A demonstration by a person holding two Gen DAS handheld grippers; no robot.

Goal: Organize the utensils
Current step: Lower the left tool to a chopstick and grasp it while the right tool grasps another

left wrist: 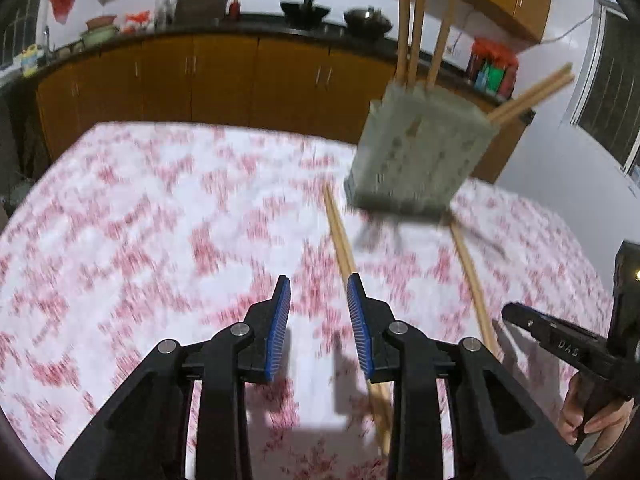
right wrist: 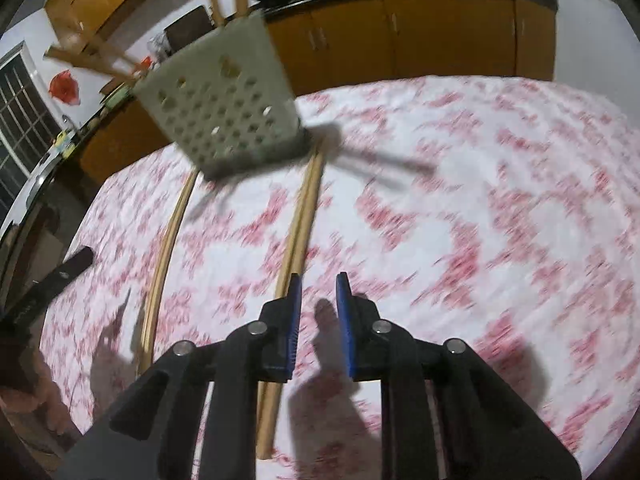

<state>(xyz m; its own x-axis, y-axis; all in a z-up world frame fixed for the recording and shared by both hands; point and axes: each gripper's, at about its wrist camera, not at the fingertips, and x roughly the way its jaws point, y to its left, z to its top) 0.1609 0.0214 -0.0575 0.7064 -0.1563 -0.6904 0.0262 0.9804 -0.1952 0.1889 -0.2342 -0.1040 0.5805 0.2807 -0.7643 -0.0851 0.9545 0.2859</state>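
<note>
Both views are blurring, so detail is soft. Left gripper [left wrist: 319,294] is hovering over the worktop [left wrist: 120,240] with jaws parted wide, gripping nothing. Right gripper [right wrist: 319,292] is showing a narrower gap, also gripping nothing.

Perforated chopstick holder [left wrist: 416,152] is standing toward the far edge of the worktop, with several chopsticks [left wrist: 416,20] poking out, two of them leaning hard sideways. One loose chopstick pair [left wrist: 340,236] is lying on the floral cloth, running from the holder base toward the near edge and passing under the left gripper's right finger. A second loose pair [left wrist: 474,284] is lying beside it, nearer the right gripper.

Risks, my read:
- Pairs are lying flat, so jaws could be pinching cloth or catching one stick only.
- Leaning sticks are crowding the holder mouth, so an insert could be jamming or tipping the holder.
- Both grippers are working near each other, so a collision is possible.
</note>
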